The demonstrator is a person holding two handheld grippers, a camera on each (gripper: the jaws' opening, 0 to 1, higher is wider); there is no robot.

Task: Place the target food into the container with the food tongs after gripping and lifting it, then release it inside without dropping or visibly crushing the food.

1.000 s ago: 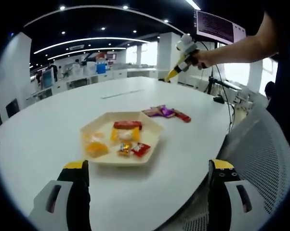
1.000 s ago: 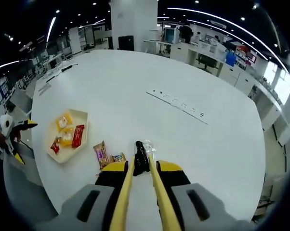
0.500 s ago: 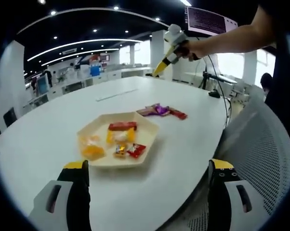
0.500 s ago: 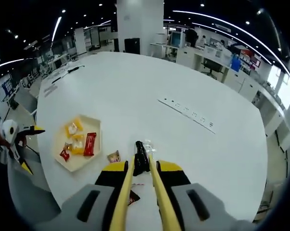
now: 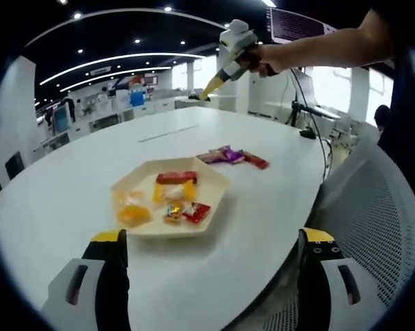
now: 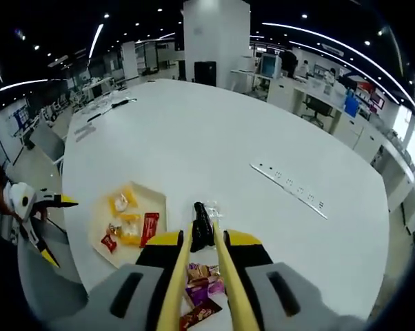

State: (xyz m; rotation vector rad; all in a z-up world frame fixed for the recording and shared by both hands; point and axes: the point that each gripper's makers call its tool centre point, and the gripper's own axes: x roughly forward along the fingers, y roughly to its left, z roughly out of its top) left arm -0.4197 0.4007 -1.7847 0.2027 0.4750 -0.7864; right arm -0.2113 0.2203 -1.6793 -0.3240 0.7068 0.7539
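Two tongs are in play. In the left gripper view, the left tongs are spread wide and empty, low over the white surface, touching nothing; the hexagonal tray of wrapped snacks lies at 12 o'clock from them. In the right gripper view, the right tongs are clenched on a small black-and-clear wrapped piece, held high above loose snack packets; the tray sits at 9 o'clock
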